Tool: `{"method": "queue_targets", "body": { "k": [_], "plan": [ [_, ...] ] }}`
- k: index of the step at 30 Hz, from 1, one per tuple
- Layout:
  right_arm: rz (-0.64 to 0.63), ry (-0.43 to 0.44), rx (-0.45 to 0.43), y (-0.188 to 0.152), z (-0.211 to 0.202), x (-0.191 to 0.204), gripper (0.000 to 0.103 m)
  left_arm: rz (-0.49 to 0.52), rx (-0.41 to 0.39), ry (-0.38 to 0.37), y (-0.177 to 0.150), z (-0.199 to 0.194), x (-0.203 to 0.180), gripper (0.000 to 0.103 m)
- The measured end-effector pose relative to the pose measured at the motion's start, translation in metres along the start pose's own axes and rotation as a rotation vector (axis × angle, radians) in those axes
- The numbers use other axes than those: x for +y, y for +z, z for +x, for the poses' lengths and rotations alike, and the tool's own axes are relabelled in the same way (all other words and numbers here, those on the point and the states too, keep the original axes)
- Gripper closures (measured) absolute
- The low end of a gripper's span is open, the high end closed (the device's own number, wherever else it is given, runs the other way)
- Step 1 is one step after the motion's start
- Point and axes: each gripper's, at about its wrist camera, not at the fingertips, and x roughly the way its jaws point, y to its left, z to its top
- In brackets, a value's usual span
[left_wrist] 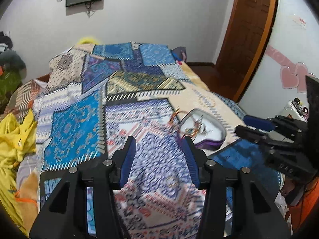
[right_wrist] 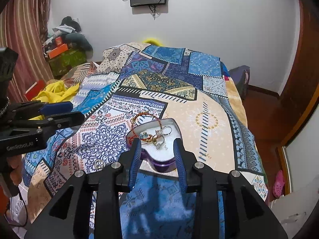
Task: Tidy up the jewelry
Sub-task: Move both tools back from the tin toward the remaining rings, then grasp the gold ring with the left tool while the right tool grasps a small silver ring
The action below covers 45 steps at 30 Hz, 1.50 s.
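Apparently one ring (right_wrist: 99, 163) is left loose on the patterned bedspread (right_wrist: 199, 107), at lower left of centre in the right wrist view, while the purple heart-shaped box (right_wrist: 159, 162) with its white lining sits at the middle of that frame and already holds rings and a bracelet; a red cord bracelet (right_wrist: 139, 119) is draped over its upper-left rim. The stray ring is best approached from directly above, with the fingers straddling it and pressed lightly into the cloth so that fabric is not pinched with it. In the left wrist view the ring (left_wrist: 173, 180) is seen low between the fingers of the left gripper (left_wrist: 158, 160), whose jaws are held wide apart and empty. The right gripper (right_wrist: 157, 160) is likewise parted, nothing is held, and its tips frame the near end of the box without visible contact.
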Motion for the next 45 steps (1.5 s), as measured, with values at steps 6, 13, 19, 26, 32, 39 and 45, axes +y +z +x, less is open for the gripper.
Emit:
{"method": "queue_targets", "body": {
  "k": [6,13,19,26,32,39,45],
  "plan": [
    [-0.006,0.017,0.062,-0.020,0.011,0.010,0.073,0.011,0.054,-0.001,-0.025,0.006,0.005,0.055],
    [-0.043,0.034,0.147,-0.046,0.031,0.028,0.073,0.030,0.101,-0.050,-0.050,0.016,-0.003,0.055],
    [-0.071,0.024,0.177,-0.053,0.044,0.034,0.073,0.042,0.136,-0.098,-0.063,0.028,-0.009,0.055],
    [-0.092,0.019,0.174,-0.055,0.046,0.036,0.082,0.060,0.132,-0.114,-0.066,0.034,-0.012,0.055],
    [-0.119,0.013,0.170,-0.057,0.046,0.041,0.093,0.056,0.148,-0.125,-0.066,0.044,-0.010,0.059],
    [-0.080,0.026,0.160,-0.055,0.042,0.035,0.093,0.084,0.171,-0.099,-0.065,0.052,-0.015,0.067],
    [-0.043,0.029,0.143,-0.053,0.038,0.026,0.093,0.100,0.191,-0.092,-0.063,0.058,-0.017,0.079]
  ]
}}
